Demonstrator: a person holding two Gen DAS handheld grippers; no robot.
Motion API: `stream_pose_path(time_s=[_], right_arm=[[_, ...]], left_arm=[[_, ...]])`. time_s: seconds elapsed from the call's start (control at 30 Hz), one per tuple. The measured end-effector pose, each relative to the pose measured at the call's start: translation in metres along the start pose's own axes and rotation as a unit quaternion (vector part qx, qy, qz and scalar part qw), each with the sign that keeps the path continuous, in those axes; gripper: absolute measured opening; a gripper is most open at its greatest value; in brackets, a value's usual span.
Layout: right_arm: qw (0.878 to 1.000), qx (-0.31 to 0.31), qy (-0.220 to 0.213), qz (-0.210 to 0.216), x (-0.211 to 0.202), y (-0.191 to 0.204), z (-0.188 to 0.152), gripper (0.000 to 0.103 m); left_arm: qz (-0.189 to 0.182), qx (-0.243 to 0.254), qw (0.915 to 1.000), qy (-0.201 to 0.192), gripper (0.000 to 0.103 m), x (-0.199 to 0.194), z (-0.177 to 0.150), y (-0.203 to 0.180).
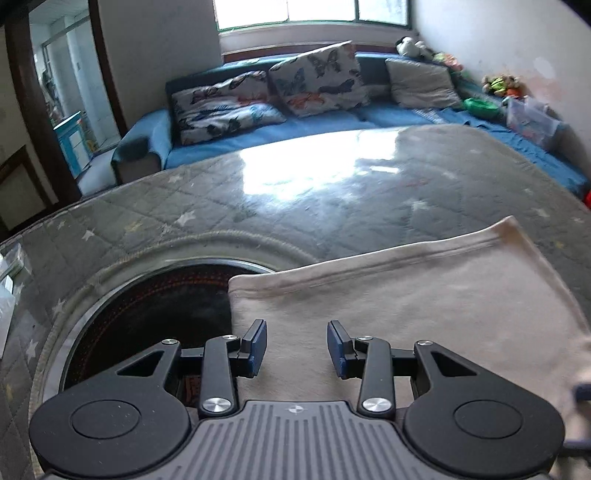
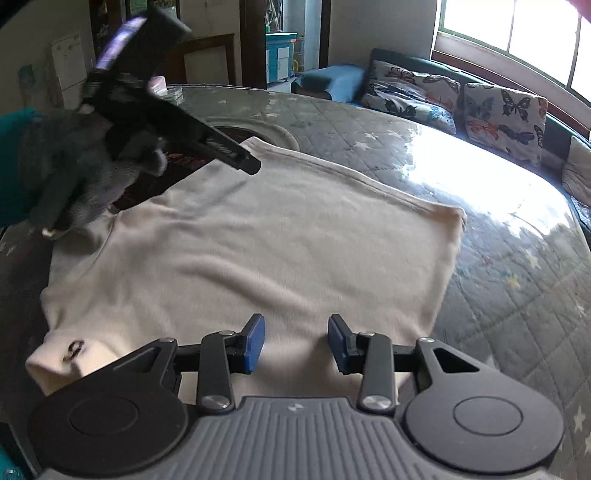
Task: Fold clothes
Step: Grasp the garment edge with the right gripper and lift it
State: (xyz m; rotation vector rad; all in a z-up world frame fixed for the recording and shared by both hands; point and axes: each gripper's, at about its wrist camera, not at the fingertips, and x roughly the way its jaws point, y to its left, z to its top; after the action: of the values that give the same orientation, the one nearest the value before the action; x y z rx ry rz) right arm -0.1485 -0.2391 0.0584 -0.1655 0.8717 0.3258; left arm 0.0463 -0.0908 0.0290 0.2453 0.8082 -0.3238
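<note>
A cream garment (image 2: 258,240) lies spread flat on a quilted grey table cover (image 2: 498,258) with star prints, its hemmed far edge running toward a corner at the right and a small dark mark near its lower left corner. Part of it overlaps a round dark inset (image 1: 155,314) in the table.

The right gripper (image 2: 296,341) hovers low over the near edge of the cloth, jaws parted with a clear gap — nothing between the blue pads (image 2: 255,341). The left gripper (image 1: 297,347) is likewise spread and empty above the garment's left part; in the right wrist view it appears blurred, angled downward over the cloth's far left corner, held by a dark-gloved hand (image 2: 92,173).

Beyond the table stands a blue sofa (image 1: 332,125) with butterfly cushions (image 1: 317,79) under a window (image 1: 314,13).
</note>
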Motion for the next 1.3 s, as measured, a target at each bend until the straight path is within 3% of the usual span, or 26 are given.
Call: stream_pose_path(time_s=[0.23, 0.33, 0.43, 0.53, 0.6, 0.77, 0.97, 1.13, 1.3], right_arm=[[1.0, 0.006, -0.005, -0.007, -0.03, -0.003, -0.032, 0.044], [1.0, 0.011, -0.014, -0.01, -0.045, -0.002, -0.043, 0.054], [0.999, 0.041, -0.027, -0.005, -0.062, -0.005, -0.053, 0.055], [0.996, 0.076, -0.045, -0.035, -0.079, -0.014, -0.066, 0.065], [0.992, 0.099, -0.056, -0.056, -0.09, -0.021, -0.074, 0.065], [0.973, 0.172, -0.064, -0.139, -0.109, -0.055, -0.103, 0.067], [0.935, 0.252, -0.068, -0.241, -0.124, -0.096, -0.142, 0.068], [0.908, 0.32, -0.069, -0.262, -0.127, -0.121, -0.167, 0.066], [0.899, 0.334, -0.078, -0.273, -0.123, -0.124, -0.178, 0.052]], left_arm=[[0.009, -0.002, 0.9999, -0.008, 0.042, -0.002, -0.003, 0.0], [0.007, 0.003, 0.9999, -0.011, 0.047, -0.012, -0.006, -0.007], [-0.021, 0.013, 0.9993, -0.027, 0.059, -0.037, -0.015, -0.02], [-0.05, 0.029, 0.9975, -0.041, 0.066, -0.063, -0.03, -0.038], [-0.069, 0.043, 0.9956, -0.047, 0.067, -0.078, -0.042, -0.051], [-0.1, 0.086, 0.9892, -0.064, 0.073, -0.109, -0.071, -0.086], [-0.115, 0.109, 0.9847, -0.073, 0.085, -0.127, -0.094, -0.112], [-0.122, 0.117, 0.9839, -0.059, 0.089, -0.129, -0.11, -0.123], [-0.125, 0.117, 0.9839, -0.053, 0.094, -0.131, -0.119, -0.131]])
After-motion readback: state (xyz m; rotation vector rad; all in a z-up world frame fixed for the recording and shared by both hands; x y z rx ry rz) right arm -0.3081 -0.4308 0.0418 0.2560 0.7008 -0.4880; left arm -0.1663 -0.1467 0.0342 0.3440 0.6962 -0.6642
